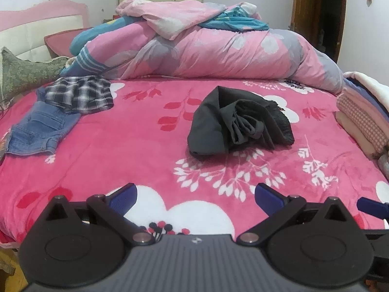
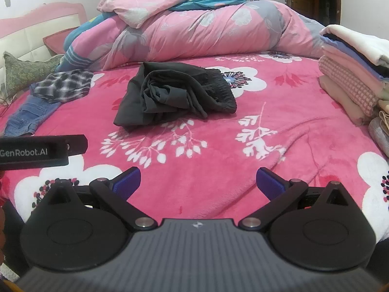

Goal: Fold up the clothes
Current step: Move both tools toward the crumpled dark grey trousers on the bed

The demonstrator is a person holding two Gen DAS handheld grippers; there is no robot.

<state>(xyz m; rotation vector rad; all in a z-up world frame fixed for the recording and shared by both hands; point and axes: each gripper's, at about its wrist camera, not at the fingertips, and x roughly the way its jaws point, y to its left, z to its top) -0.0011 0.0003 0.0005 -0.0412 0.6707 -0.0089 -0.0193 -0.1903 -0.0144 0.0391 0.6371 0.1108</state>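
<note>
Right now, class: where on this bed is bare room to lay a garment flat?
Free: the pink blanket between the black garment and both tools. Crowded: left edge with jeans and plaid shirt, right edge with folded stack.

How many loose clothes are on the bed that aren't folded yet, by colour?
Black: 1, the crumpled black garment
Black-and-white plaid: 1, the plaid shirt
Blue denim: 1, the jeans
Total: 3

A home bedroom; a bed under a pink floral blanket (image 1: 102, 150), a rumpled quilt (image 1: 218, 48), a padded headboard (image 1: 36, 31); folded laundry (image 2: 352, 73) stacked alongside.
</note>
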